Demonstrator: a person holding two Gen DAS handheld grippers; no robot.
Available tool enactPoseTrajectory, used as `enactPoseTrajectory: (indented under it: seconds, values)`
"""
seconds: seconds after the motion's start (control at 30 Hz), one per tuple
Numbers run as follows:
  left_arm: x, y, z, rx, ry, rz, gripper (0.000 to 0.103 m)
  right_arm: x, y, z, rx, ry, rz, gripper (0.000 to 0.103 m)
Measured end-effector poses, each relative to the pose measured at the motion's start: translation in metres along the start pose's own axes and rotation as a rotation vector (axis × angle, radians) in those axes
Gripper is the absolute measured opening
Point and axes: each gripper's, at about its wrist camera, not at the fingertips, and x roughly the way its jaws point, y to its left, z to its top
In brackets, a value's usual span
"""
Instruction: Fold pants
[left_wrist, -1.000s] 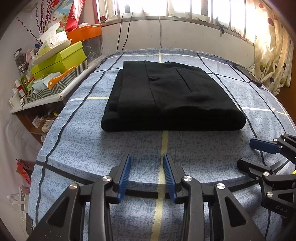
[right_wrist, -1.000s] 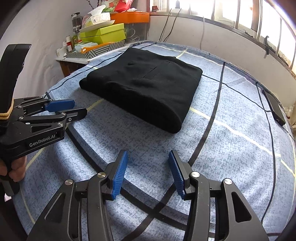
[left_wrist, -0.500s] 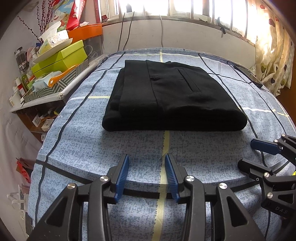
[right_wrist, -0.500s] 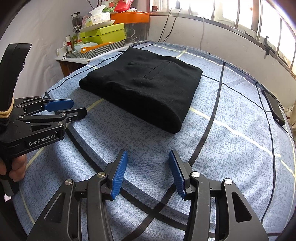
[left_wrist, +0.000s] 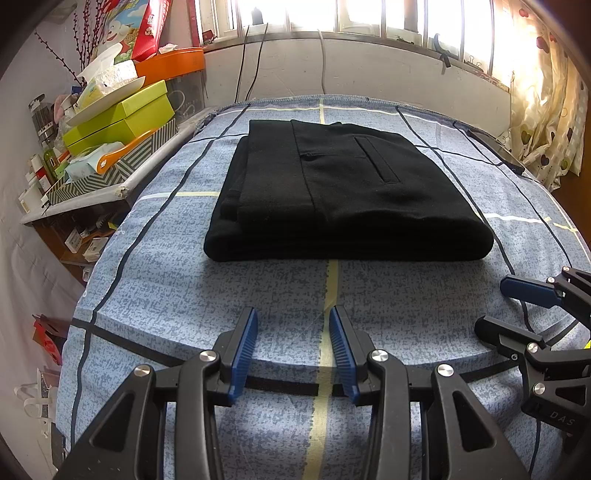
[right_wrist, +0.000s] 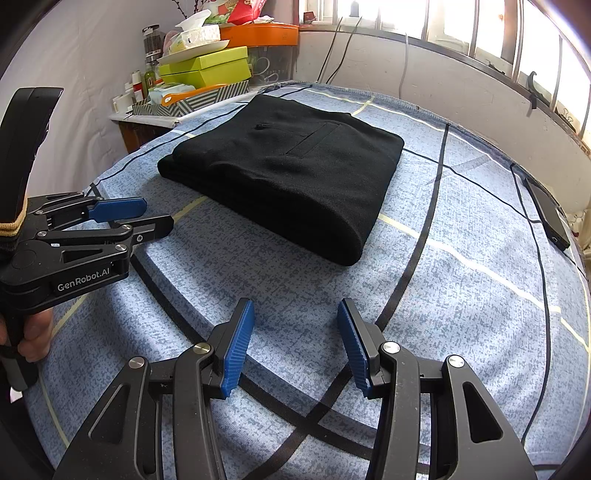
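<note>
The black pants (left_wrist: 343, 195) lie folded into a thick rectangle in the middle of the bed, back pocket up; they also show in the right wrist view (right_wrist: 291, 170). My left gripper (left_wrist: 293, 317) is open and empty, hovering over the sheet in front of the fold. It also shows at the left of the right wrist view (right_wrist: 155, 214). My right gripper (right_wrist: 295, 310) is open and empty, short of the pants' near right corner. It shows at the right edge of the left wrist view (left_wrist: 491, 306).
The bed has a blue checked sheet (left_wrist: 184, 295). A cluttered side shelf with green boxes (left_wrist: 118, 118) and a striped box stands at the left. A black phone on a cable (right_wrist: 548, 214) lies on the bed at the right. Wall and window stand behind.
The left wrist view has drifted slightly back and up from the pants. The pants and both grippers' jaws are unchanged.
</note>
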Motion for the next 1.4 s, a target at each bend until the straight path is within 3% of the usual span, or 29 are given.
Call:
enactPoseTrajectory:
  seconds: [1.4]
  values:
    - [0.0005, 0.0007, 0.0001, -0.006, 0.001, -0.009, 0.043, 0.0001, -0.0005, 0.0001, 0.001, 0.000, 0.000, 0.048]
